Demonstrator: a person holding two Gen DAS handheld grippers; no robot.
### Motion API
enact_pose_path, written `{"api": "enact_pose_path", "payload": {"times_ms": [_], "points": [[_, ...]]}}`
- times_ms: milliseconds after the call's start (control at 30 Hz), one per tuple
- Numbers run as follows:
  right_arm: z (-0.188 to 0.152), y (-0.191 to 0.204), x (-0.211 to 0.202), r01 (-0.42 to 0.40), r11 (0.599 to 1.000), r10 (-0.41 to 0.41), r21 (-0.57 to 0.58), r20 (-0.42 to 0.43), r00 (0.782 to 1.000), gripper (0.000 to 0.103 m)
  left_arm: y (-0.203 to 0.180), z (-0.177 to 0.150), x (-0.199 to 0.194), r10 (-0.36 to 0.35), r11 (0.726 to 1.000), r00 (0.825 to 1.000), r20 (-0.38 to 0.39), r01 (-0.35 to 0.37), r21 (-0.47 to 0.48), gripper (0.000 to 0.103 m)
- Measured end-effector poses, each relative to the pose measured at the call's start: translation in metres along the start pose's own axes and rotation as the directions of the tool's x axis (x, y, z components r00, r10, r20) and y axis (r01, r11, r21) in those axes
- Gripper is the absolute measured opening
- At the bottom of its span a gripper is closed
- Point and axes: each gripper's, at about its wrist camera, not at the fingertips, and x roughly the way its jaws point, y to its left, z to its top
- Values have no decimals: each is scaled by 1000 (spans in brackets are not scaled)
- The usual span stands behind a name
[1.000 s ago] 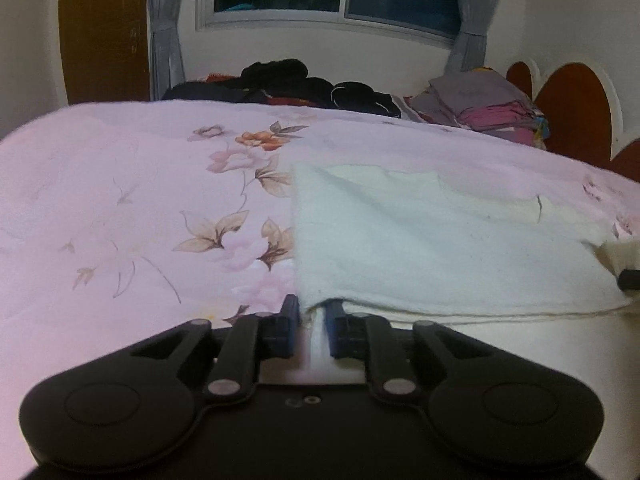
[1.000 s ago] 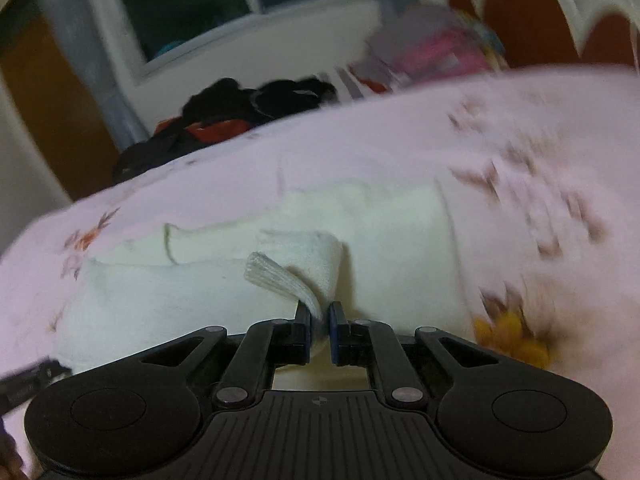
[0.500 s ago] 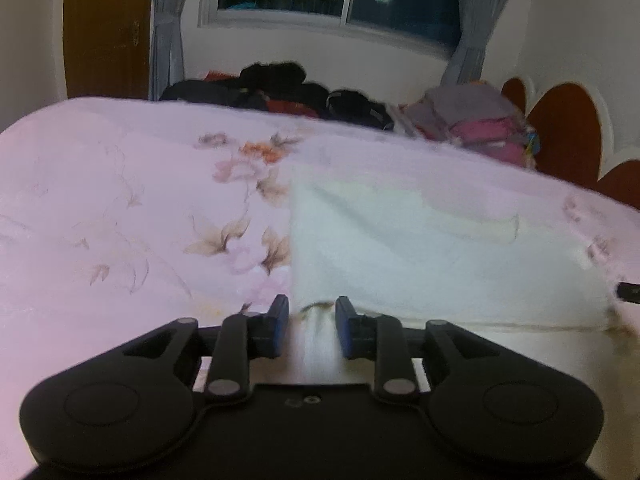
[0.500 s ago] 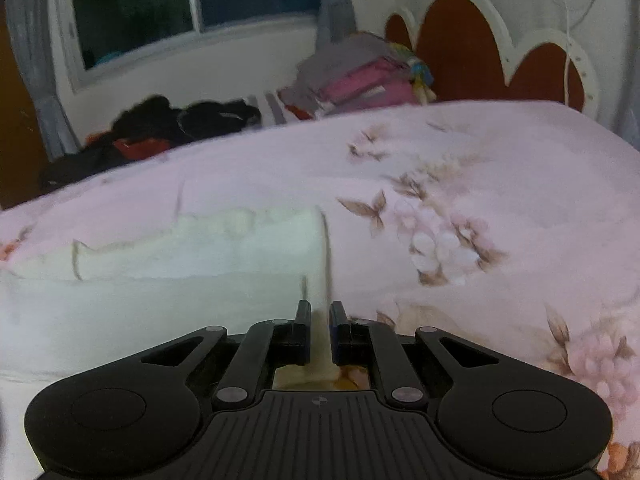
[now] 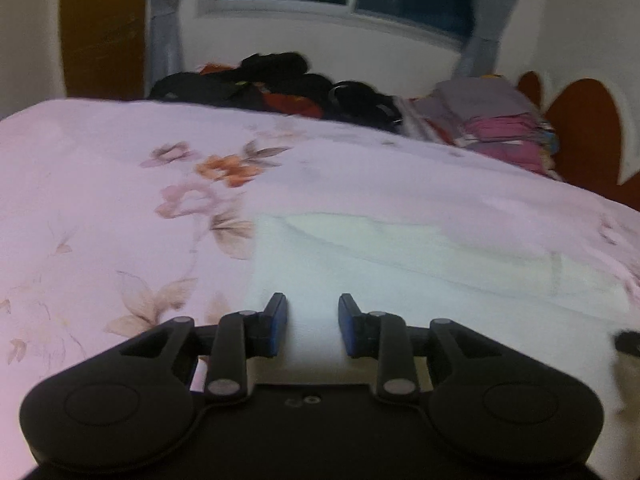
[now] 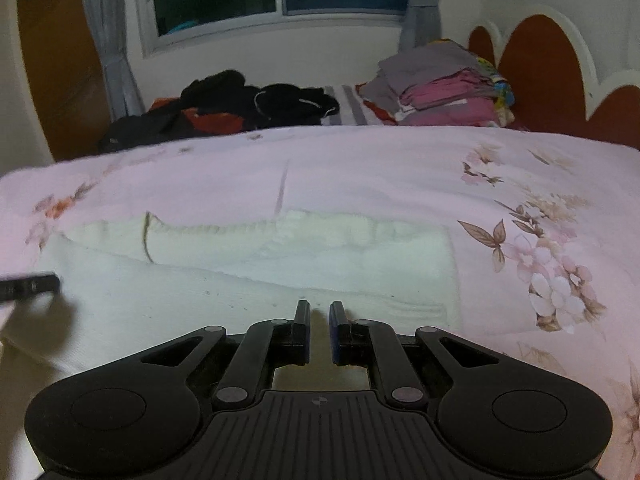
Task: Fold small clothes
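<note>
The white garment (image 6: 256,292) lies flat on the pink floral bedspread (image 5: 100,208), along the bed's near edge. One second earlier the right gripper (image 6: 319,322) held a rolled end of the cloth raised above the lower layer; that end now lies down on the stack, so the upper layer covers the lower one. The left gripper (image 5: 313,322), which was pinched on the near-left corner of the cloth, is opening: its jaws stand apart at a narrow-to-moderate gap, the cloth shows under and between them, and the pads do not press on it.

The right gripper's jaws are nearly together, with only a thin slot between them. White cloth lies directly beneath the tips; whether a fold of it remains pinched cannot be determined from the right wrist view.

Judgement: one fold is laid, and the left side is being released. The right side is probably next to release.

Orientation: the long axis of the garment runs side to side, parallel to the bed's near edge. In the right wrist view, its right end stops short of the flower print, and a ragged upper edge faces the far side of the bed. The left gripper's tip appears at that view's left edge, over the garment's left end.

A folded clothes stack (image 6: 444,88) and a dark unfolded pile (image 6: 240,104) sit at the bed's far edge.
</note>
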Motion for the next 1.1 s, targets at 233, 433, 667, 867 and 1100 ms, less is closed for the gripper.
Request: {"api": "enact_pose_path", "payload": {"times_ms": [233, 433, 667, 867, 1100], "points": [[-2, -33, 5, 43, 997, -44, 61, 7, 999, 9, -1, 3, -6, -15, 1000, 1000, 24, 14, 17, 29], [-9, -26, 3, 35, 999, -35, 6, 0, 999, 10, -4, 1, -6, 4, 999, 1000, -7, -4, 51, 32], [-7, -23, -21, 19, 999, -20, 30, 30, 999, 53, -9, -8, -37, -35, 999, 999, -22, 35, 38, 37], [-21, -13, -27, 8, 1000, -9, 12, 24, 1000, 55, -23, -32, -52, -76, 995, 996, -46, 79, 67, 44], [-38, -22, -23, 41, 998, -41, -38, -10, 999, 46, -27, -40, -50, -41, 992, 998, -46, 46, 116, 45]]}}
